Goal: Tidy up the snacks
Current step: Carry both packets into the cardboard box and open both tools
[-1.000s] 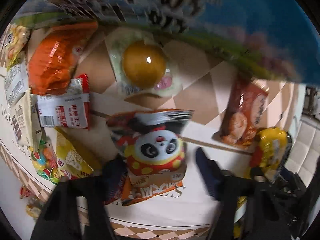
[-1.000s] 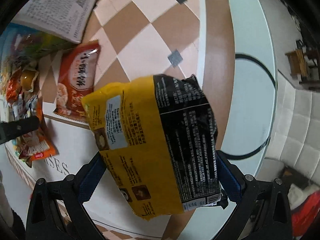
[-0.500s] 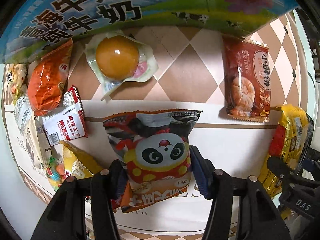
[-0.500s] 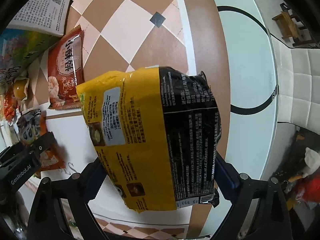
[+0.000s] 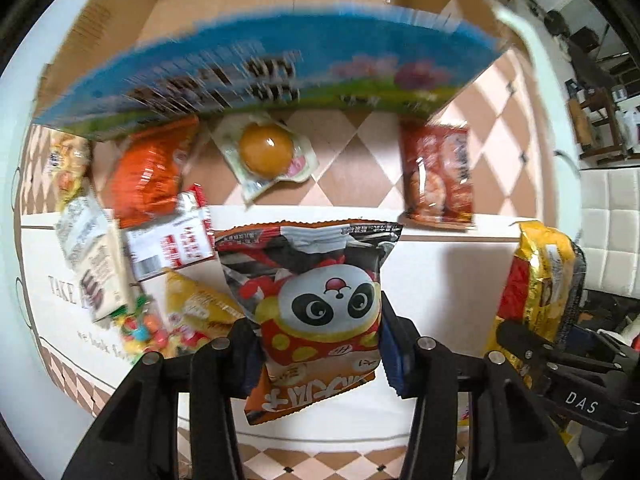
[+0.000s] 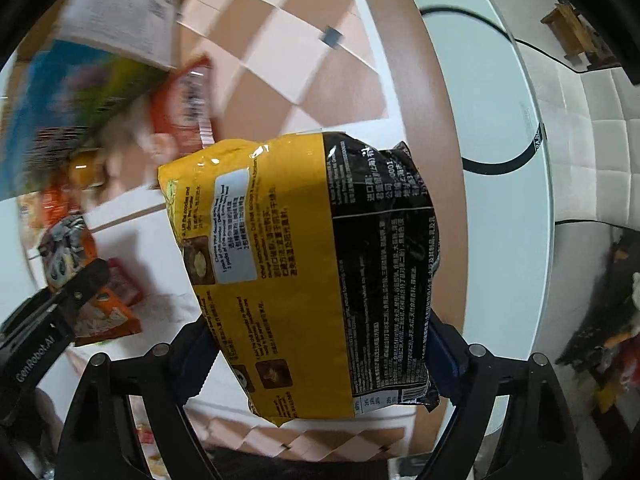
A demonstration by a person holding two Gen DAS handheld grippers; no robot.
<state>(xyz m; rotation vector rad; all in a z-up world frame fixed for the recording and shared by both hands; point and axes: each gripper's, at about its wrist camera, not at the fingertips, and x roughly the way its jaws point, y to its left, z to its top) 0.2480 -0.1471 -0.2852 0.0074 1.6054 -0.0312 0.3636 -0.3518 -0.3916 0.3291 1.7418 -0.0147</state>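
Both closing grippers apparently pinch packets: left gripper (image 5: 320, 354) panda packet (image 5: 316, 304), right gripper (image 6: 320, 354) yellow packet (image 6: 304, 272).

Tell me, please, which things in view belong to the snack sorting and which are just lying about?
In the job:
- panda snack bag, gripped in the closing left tool
- yellow-and-black noodle packet, gripped in the closing right tool
- cardboard box

Lying about:
- checkered tablecloth
- wooden chair

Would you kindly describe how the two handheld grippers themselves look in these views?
Both the left gripper and right gripper have black angular linkage arms with silver pivot screws and blue finger pads. White lettering marks their bodies: "GenRobot.AI" on the left, "DAS" on the right.
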